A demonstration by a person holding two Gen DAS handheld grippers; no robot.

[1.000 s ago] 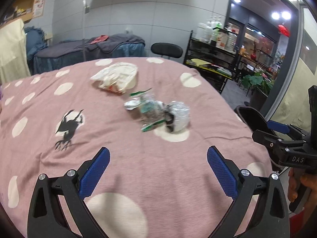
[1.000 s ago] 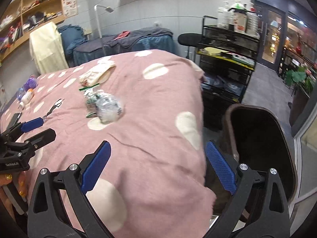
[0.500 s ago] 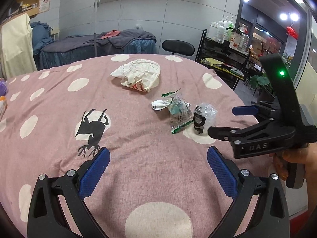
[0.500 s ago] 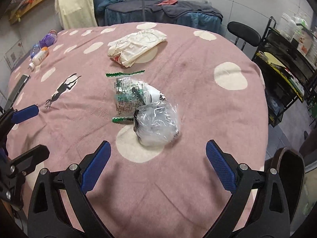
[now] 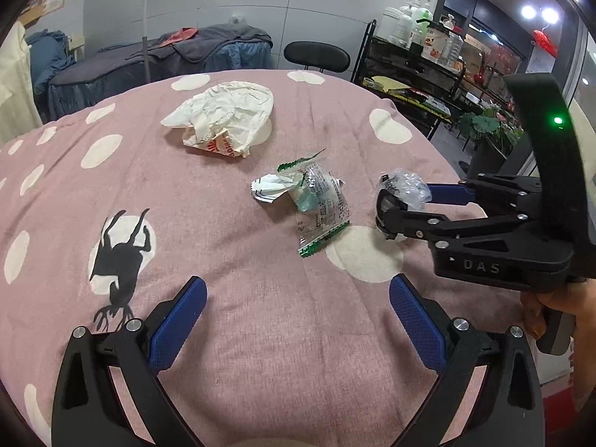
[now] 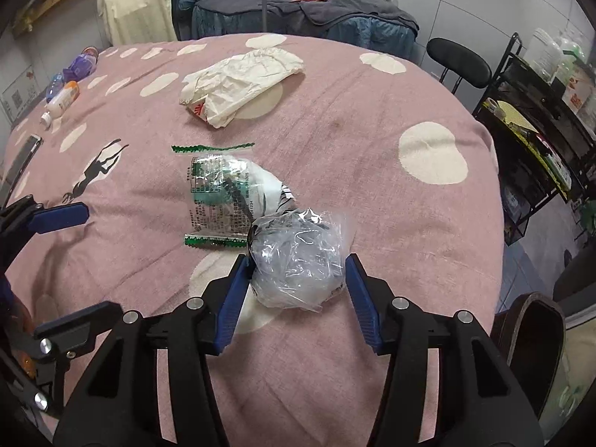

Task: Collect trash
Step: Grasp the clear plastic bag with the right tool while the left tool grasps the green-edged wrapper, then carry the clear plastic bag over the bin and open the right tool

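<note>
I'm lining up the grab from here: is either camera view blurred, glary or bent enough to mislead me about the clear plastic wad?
Left wrist view: sharp, evenly lit; strong fisheye bulges the pink tablecloth, dark corners. Right wrist view: also sharp; the clear plastic wad shows small glints but reads clearly between the closing right claw pads; soft shadow beneath.

Print on the green wrapper (image 6: pixel 218 201) too small to read. Dark bin (image 6: pixel 536 339) cut off at right edge. Phone (image 6: pixel 22 156) clipped at left edge.
</note>
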